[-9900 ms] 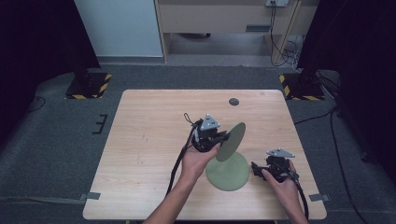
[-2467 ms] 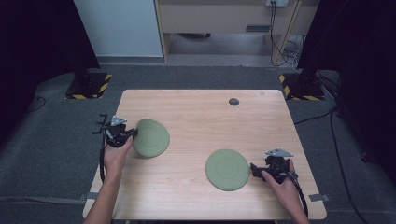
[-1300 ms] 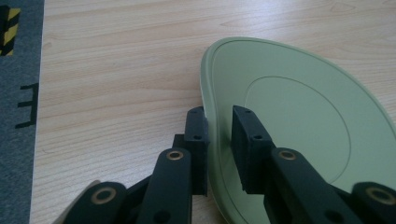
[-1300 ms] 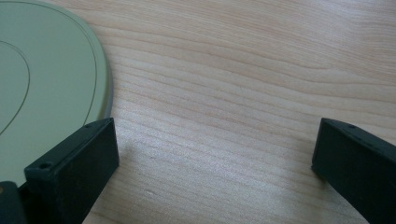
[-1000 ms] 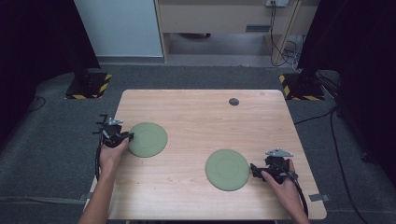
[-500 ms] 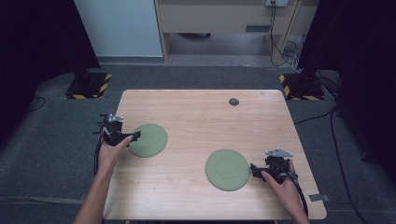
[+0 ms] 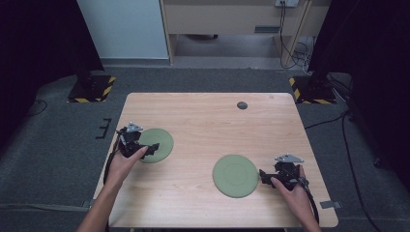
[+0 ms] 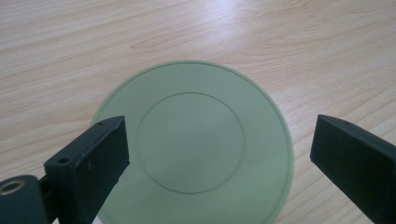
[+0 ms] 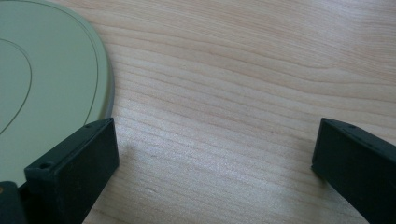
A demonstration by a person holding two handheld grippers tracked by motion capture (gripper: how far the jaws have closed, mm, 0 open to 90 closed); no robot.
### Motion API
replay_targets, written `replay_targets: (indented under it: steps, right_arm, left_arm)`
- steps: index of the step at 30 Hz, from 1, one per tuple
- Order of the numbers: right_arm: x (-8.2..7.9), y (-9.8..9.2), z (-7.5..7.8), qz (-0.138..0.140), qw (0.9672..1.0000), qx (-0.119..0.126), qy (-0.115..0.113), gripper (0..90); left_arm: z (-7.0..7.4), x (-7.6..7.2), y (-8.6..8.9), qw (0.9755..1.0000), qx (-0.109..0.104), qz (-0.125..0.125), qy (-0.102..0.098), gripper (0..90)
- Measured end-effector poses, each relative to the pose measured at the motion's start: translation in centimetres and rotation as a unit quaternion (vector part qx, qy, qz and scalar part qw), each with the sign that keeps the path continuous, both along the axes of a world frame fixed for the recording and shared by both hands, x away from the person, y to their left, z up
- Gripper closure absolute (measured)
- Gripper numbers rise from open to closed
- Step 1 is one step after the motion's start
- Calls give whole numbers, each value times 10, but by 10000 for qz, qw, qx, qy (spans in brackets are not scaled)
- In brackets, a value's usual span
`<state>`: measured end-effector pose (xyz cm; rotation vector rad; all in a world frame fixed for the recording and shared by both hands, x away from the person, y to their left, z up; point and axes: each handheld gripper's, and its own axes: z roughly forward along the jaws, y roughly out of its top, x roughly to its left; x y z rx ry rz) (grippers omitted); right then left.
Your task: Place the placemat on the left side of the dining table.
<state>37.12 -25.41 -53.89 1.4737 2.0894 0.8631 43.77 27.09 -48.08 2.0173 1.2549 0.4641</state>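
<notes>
1. Wooden table (image 7: 203, 121): light grain, carries everything; both grippers work over its near half.
2. Right-hand green plate (image 7: 235, 175): lies flat, just beside the right gripper (image 7: 265, 175), off its left jaw; in the right gripper view the plate (image 9: 42, 79) rim passes that jaw, with bare wood between the jaws.
3. Left-hand green plate (image 7: 155, 145): lies flat on the table right in front of the left gripper (image 7: 153, 148). In the left gripper view the plate (image 8: 196, 144) sits below and between the jaws, untouched.
4. Left gripper: released; jaws have just been opening and stand wide, pads clear of the plate.
5. Right gripper: released, jaws spread wide, nothing gripped.
6. Small dark round disc (image 7: 242, 105): far side of the table, well apart from both grippers.
</notes>
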Motion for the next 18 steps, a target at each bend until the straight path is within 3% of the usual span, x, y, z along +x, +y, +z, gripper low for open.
replay_targets:
  steps: [7,18]
  right_arm:
    - [0,0,0,15,10000,0,-11,8]
    - [-1,0,0,29,10000,3,-13,8]
  left_arm:
    - [-5,-16,-20,9997,-71,-235,-16,40]
    - [-13,-38,-45,9982,30,-593,12,43]
